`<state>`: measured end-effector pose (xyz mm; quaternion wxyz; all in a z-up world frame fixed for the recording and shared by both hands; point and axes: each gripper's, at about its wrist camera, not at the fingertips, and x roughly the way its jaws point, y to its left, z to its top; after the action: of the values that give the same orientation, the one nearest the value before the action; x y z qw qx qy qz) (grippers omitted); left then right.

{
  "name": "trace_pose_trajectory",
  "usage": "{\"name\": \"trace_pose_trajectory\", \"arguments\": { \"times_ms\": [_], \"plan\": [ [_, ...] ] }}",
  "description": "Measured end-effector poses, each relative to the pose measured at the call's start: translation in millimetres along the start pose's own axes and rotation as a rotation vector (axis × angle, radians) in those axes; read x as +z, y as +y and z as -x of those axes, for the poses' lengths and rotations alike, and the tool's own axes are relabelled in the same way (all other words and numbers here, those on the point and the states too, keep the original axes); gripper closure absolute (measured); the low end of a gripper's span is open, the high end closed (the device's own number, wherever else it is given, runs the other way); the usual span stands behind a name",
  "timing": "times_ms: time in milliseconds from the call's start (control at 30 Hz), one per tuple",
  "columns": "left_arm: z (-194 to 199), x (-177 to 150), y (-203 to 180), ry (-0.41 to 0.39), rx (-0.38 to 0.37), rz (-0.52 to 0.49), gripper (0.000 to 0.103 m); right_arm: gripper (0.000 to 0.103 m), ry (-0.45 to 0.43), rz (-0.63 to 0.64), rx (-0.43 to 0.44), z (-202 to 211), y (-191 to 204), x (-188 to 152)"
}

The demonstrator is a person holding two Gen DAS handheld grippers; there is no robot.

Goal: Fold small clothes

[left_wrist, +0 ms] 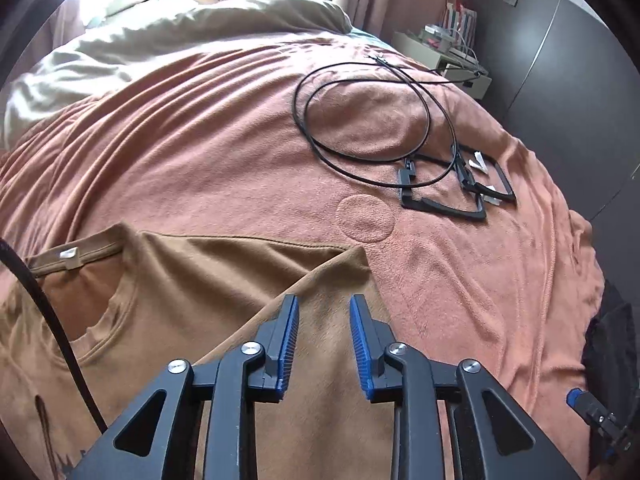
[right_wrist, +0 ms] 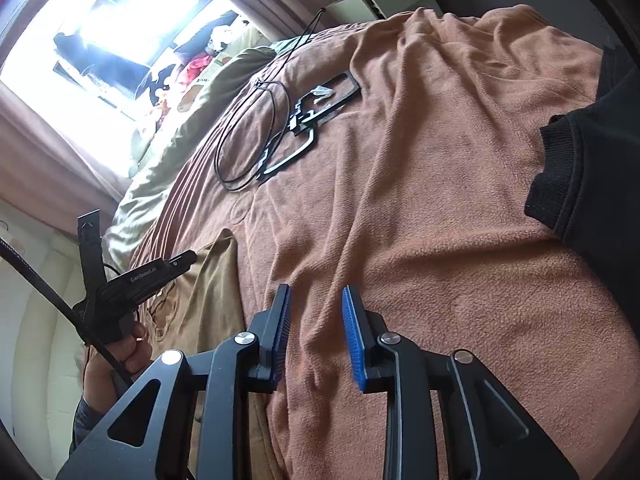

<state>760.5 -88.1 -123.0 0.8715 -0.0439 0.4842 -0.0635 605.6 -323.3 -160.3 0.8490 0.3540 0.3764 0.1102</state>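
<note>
Your brown T-shirt (left_wrist: pixel 192 300) lies flat on the salmon blanket (left_wrist: pixel 240 140), neck opening and white label toward the left of the left wrist view, with one side folded over into a diagonal edge. Your left gripper (left_wrist: pixel 324 312) hangs above that folded part, jaws parted, nothing between the blue pads. Only this view shows the collar and the fold.

From the right wrist view you see just a narrow strip of the shirt (right_wrist: pixel 212 292) at the left, partly behind your left hand (right_wrist: pixel 128 352) on its gripper handle. Your right gripper (right_wrist: pixel 316 304) sits over bare blanket beside the shirt, jaws spread and empty. A black sleeve (right_wrist: pixel 580 184) shows here alone.

Farther off, a looped black cable (left_wrist: pixel 360 120) and black frames (left_wrist: pixel 452 192) rest on the blanket. The shirt's lower part is cut off by both grippers.
</note>
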Motion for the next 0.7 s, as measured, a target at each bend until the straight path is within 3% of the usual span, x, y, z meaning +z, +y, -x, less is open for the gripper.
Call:
{"name": "trace_pose_trajectory", "arguments": {
  "times_ms": [67, 267, 400, 467, 633, 700],
  "plan": [
    [20, -6, 10, -0.012, 0.011, 0.009, 0.061, 0.044, -0.004, 0.022, 0.009, 2, 6, -2],
    [87, -25, 43, -0.063, 0.052, 0.053, 0.038, 0.022, 0.025, 0.129, 0.031, 7, 34, -12],
    [132, -39, 64, -0.118, 0.085, 0.069, 0.012, 0.018, 0.034, 0.183, 0.033, 18, 49, -20],
    [156, -47, 75, -0.142, 0.105, 0.072, 0.006, 0.011, 0.038, 0.201, 0.04, 25, 55, -25],
    [213, -71, 100, -0.183, 0.127, 0.102, 0.005, 0.0, 0.034, 0.26, 0.036, 51, 64, -37],
    [234, -83, 107, -0.204, 0.135, 0.107, 0.004, 0.0, 0.024, 0.285, 0.026, 61, 66, -40]
  ]
}}
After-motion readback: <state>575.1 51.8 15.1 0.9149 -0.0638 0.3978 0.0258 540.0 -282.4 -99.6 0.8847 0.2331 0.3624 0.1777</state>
